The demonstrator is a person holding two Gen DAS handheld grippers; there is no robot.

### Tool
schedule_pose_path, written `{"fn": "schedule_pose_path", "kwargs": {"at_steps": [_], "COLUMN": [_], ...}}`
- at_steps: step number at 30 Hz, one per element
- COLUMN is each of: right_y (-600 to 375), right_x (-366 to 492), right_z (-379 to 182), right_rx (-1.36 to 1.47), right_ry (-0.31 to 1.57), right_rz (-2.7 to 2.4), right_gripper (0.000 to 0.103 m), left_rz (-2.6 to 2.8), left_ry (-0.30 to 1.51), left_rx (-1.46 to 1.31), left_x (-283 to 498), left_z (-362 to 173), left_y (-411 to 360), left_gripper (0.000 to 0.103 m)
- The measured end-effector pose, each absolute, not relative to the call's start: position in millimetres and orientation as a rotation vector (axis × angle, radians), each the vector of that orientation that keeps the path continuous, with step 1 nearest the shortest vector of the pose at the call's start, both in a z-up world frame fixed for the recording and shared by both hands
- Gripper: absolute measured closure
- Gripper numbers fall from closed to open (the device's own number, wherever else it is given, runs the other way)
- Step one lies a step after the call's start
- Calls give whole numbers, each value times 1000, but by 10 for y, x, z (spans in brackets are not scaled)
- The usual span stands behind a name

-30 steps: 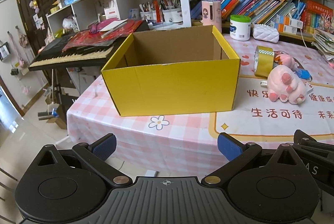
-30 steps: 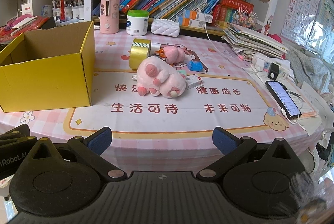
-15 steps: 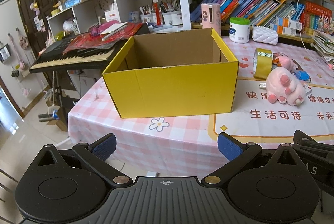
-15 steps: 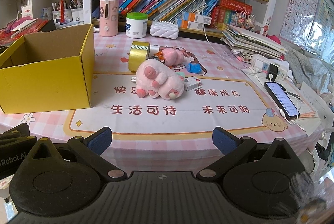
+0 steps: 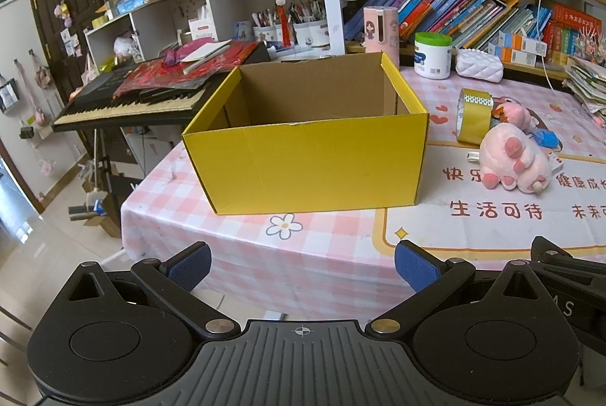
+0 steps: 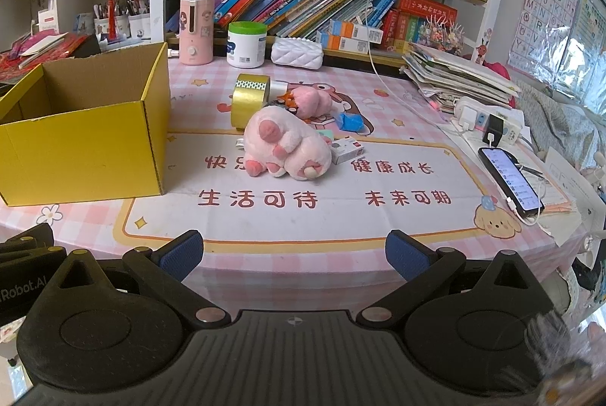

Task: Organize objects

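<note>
- Yellow cardboard box (image 5: 306, 156) sits open-topped on the left part of the table (image 5: 322, 254), brown inside, nothing visible in it.
- Your big pink plush (image 6: 286, 146) lies on its side right of the box, on the printed mat (image 6: 295, 216); gold tape roll (image 6: 250, 101) stands on edge just behind it, touching or nearly so.
- Smaller pink plush (image 6: 314, 101) sits behind, beside the tape; blue item (image 6: 348, 121) and small white box (image 6: 346, 149) are right of the big plush.
- Your left gripper (image 5: 301, 264) has its fingers spread wide, nothing between them, held off the table's near edge facing the box.
- Your right gripper (image 6: 293, 254) is spread wide too, empty, facing the plush pile.
- Only the left view shows the keyboard (image 5: 128, 103) behind the box and the floor (image 5: 45, 254).
- Only the right view shows the phone (image 6: 509, 180), power strip (image 6: 488, 120) and paper stack (image 6: 458, 72) at the table's right.
- Pink checked cloth covers the table; crowded bookshelves (image 6: 303, 4) run along the back.
</note>
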State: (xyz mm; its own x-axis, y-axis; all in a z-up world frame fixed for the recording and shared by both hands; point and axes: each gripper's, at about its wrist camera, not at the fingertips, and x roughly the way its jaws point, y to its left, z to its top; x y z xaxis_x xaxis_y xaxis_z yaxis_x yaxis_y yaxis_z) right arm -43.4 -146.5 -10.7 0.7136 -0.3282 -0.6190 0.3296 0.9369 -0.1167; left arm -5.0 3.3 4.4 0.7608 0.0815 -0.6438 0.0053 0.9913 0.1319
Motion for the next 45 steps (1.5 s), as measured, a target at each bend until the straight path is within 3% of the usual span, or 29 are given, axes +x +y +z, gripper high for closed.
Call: {"fn": "schedule_pose_path", "kwargs": {"at_steps": [25, 45], "right_y": [-1958, -3062], "right_x": [-79, 351], "right_z": [-156, -205], "right_rx": [30, 77], "right_ry": [738, 724], "right_rz": [-353, -301], "right_gripper": [0, 0], "left_rz": [8, -135], "left_ry": [756, 809], "left_rx": [128, 60], "left_x": [344, 773], "left_z": [26, -101], "left_y": [-437, -1328], "left_gripper": [0, 0]}}
